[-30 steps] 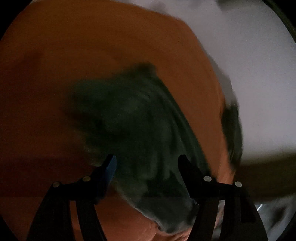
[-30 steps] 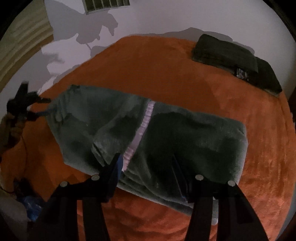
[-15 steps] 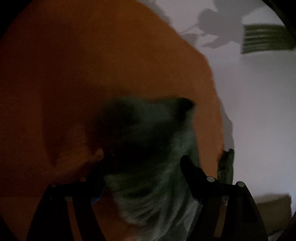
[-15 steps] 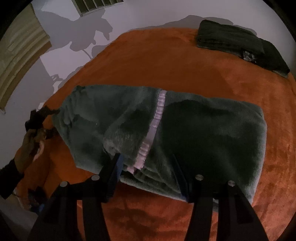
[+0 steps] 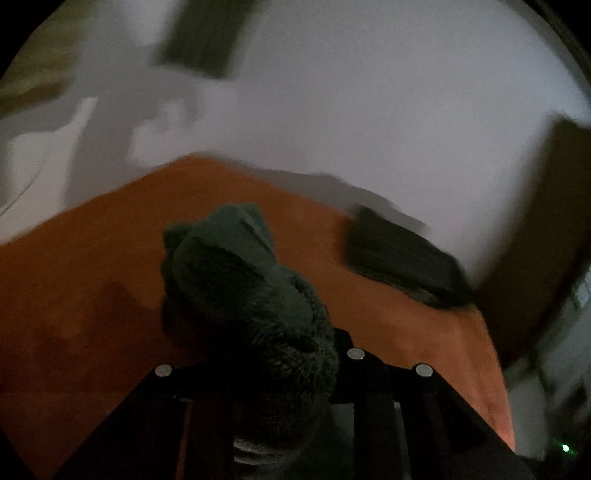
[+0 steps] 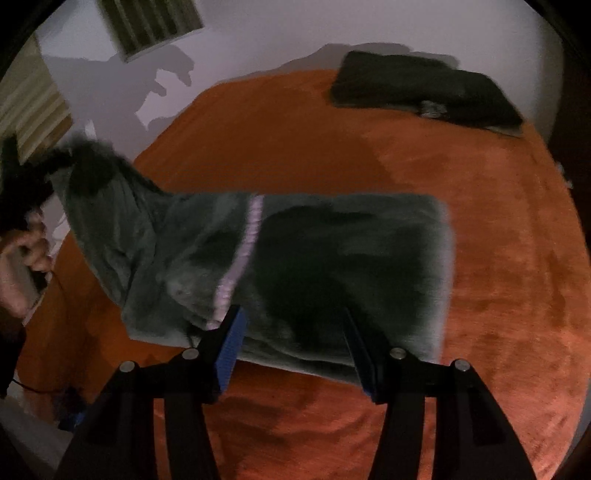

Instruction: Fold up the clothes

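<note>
A dark green fleece garment (image 6: 332, 258) with a pale lilac band (image 6: 243, 251) lies across the orange bed cover (image 6: 498, 266). Its left end is raised off the bed, pinched in my left gripper (image 6: 26, 173), which a hand (image 6: 22, 266) holds at the far left of the right wrist view. In the left wrist view the fleece (image 5: 240, 280) bunches up between the jaws of the left gripper (image 5: 266, 354) and hides the fingertips. My right gripper (image 6: 291, 317) hangs open just above the garment's near edge, with nothing between its blue-padded fingers (image 6: 232, 339).
A folded pile of dark clothes (image 6: 424, 88) sits at the bed's far right corner, also seen as the dark pile (image 5: 402, 258) in the left wrist view. Pale wall with a vent (image 6: 151, 26) lies behind. The bed edge drops away at left, where something blue (image 6: 74, 417) lies below.
My left gripper has shut on the garment's left end and lifted it off the bed, tilting upward. The right gripper stayed open over the near edge, slightly closer.
</note>
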A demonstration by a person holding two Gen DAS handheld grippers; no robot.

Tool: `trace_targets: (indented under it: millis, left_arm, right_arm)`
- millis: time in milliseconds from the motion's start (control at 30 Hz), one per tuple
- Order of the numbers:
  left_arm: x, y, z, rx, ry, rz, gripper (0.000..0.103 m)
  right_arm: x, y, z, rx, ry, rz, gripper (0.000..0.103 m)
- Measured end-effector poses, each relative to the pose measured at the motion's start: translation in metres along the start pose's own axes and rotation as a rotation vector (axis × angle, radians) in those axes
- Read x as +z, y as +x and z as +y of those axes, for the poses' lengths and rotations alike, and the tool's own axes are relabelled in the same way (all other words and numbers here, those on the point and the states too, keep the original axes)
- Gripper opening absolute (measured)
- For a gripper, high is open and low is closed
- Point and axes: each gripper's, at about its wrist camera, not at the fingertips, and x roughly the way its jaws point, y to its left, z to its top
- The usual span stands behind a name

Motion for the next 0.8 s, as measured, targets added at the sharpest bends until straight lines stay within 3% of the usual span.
trace_targets:
  millis: [67, 167, 200, 233, 300, 433, 567, 600, 667, 700, 800]
  left_arm:
    - [-0.023, 0.002, -0.079, -0.116, 0.105, 0.049, 0.026]
    - [-0.081, 0.018, -0.18, -0.251, 0.34, 0.16, 0.056]
    - [-0.112, 0.031, -0.214, -0.265, 0.47, 0.246, 0.064]
    - [-0.127, 0.04, -0.228, -0.258, 0.525, 0.3, 0.064]
    - [-0.154, 0.062, -0.24, -0.259, 0.55, 0.439, 0.064]
    - [-0.156, 0.055, -0.228, -0.321, 0.452, 0.517, 0.064]
    - [-0.137, -0.003, -0.205, -0.395, 0.51, 0.489, 0.064]
    - [-0.127, -0.015, -0.182, -0.414, 0.475, 0.467, 0.064]
    - [-0.108, -0.038, -0.135, -0.45, 0.404, 0.423, 0.073]
    - [-0.106, -0.036, -0.112, -0.436, 0.368, 0.423, 0.077]
    - [-0.11, -0.026, -0.034, -0.331, 0.274, 0.487, 0.077]
  right_arm:
    - [-0.007, -0.011, -0.018, -0.038, 0.045, -0.013, 0.054]
    - [-0.017, -0.028, -0.046, -0.095, 0.112, -0.033, 0.054]
    - [-0.02, -0.033, -0.055, -0.114, 0.135, -0.04, 0.054]
    - [-0.023, -0.039, -0.064, -0.134, 0.157, -0.047, 0.054]
    - [-0.035, -0.042, -0.083, -0.172, 0.214, -0.027, 0.054]
    - [-0.057, -0.045, -0.111, -0.206, 0.306, 0.005, 0.054]
    - [-0.071, -0.049, -0.126, -0.207, 0.351, 0.015, 0.054]
    - [-0.074, -0.05, -0.129, -0.207, 0.362, 0.018, 0.054]
    - [-0.067, -0.05, -0.13, -0.104, 0.402, -0.015, 0.054]
    - [-0.062, -0.048, -0.128, -0.067, 0.409, -0.024, 0.054]
    - [-0.033, -0.042, -0.116, 0.049, 0.363, -0.062, 0.054]
